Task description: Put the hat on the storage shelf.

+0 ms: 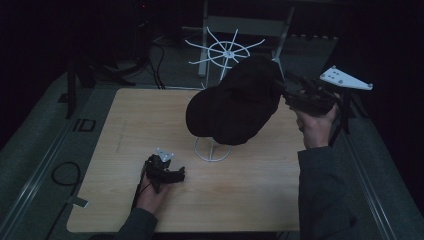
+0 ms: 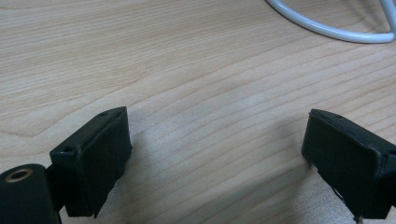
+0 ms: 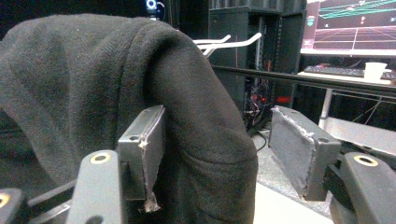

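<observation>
While my right gripper [image 1: 283, 93] stands wide at the back of the black cap [image 1: 235, 100] draped on the white stand [image 1: 212, 150], jaws astride its fabric, my left gripper [image 1: 175, 173] rests wide, empty, on the worktop [image 1: 135, 125] near the stand's base. Next, probably, closing on the cloth.

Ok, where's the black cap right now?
In the high view the black cap hangs on the white wire stand at the table's far right-centre, with the open right gripper at its right edge.
</observation>
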The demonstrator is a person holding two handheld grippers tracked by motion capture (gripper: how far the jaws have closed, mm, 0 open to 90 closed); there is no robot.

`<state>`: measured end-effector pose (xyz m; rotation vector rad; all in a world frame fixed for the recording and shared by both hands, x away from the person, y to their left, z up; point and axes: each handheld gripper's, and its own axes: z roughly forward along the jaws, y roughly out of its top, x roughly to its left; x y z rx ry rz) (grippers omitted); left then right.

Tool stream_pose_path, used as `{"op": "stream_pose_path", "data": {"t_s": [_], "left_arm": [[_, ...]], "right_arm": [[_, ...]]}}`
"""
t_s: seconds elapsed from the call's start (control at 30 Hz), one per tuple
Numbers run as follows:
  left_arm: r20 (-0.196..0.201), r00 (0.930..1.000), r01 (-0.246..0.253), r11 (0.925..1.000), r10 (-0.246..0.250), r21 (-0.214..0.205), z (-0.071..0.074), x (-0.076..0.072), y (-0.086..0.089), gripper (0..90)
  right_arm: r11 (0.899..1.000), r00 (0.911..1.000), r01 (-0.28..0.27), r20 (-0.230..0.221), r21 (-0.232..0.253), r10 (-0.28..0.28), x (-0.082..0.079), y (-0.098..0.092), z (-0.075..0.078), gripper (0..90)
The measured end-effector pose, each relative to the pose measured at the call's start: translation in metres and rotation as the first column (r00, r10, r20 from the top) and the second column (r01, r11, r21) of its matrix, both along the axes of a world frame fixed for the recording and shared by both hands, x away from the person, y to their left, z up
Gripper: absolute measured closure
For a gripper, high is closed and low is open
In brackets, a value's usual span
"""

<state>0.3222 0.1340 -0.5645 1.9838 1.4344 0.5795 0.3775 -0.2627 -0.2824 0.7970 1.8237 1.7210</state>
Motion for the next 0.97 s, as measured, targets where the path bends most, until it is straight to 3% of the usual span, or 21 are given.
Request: {"op": "stream_pose_path", "data": {"t_s": [0.37,0.6,0.97], "left_arm": [[0.0,1.0,0.0,1.0,0.0,0.0,0.0,0.0,0.0,8.6],[0.0,1.0,0.0,1.0,0.0,0.0,0.0,0.0,0.0,8.6],[0.0,1.0,0.0,1.0,0.0,0.0,0.0,0.0,0.0,8.6]], "right_arm": [[1.0,0.9996,0.027,0.005,0.008,-0.027,-0.004,-0.012,-0.002,35.5],[0.999,0.9993,0.033,-0.015,-0.014,-0.033,-0.007,-0.021,-0.009,35.5],[0.999,0.9984,0.039,-0.04,-0.003,-0.039,-0.012,-0.03,-0.021,35.6]]}}
